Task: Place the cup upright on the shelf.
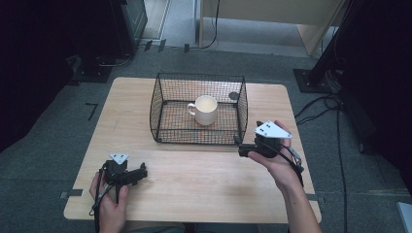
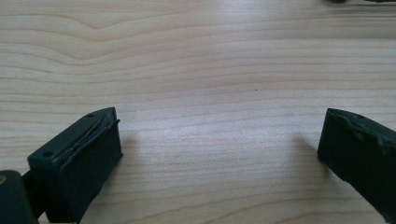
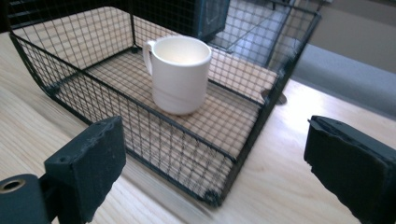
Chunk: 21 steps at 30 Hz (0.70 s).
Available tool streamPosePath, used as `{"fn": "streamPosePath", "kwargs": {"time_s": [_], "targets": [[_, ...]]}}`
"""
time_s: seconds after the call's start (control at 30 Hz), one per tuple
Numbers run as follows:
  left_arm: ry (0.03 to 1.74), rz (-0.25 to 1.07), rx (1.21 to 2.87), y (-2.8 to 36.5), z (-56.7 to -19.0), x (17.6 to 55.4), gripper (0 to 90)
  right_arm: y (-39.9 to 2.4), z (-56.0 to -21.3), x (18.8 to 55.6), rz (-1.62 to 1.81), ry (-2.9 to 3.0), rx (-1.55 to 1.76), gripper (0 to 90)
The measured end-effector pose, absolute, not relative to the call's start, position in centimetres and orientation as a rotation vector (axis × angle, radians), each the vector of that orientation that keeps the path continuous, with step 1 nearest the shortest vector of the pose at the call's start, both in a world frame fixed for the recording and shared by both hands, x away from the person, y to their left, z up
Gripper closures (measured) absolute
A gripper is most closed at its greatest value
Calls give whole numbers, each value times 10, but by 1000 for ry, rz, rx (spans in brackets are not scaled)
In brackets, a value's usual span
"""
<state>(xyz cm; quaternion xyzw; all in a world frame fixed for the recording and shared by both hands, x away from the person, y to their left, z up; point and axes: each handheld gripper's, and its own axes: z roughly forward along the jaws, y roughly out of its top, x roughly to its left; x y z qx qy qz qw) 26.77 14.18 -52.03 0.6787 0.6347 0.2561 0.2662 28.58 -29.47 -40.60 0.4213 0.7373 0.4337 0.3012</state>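
High view overhead, far; right gripper view near basket – both share it.

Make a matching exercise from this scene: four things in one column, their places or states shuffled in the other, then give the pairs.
Things
1. white ceramic mug
2. black wire mesh basket
3. left gripper
4. right gripper

Places or states
A. open, low over bare wood near the table's front left
B. upright inside the basket
C. open, beside the basket's front right corner
D. on the light wooden table, at its far middle

Pairs: 1-B, 2-D, 3-A, 4-C
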Motion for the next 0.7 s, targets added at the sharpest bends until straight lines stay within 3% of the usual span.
{"fn": "streamPosePath", "kwargs": {"time_s": [0.7], "targets": [[1713, 691, 1836, 142, -520, 268, 0, -350, -449, 253, 1102, 1914, 1260, 28]]}}
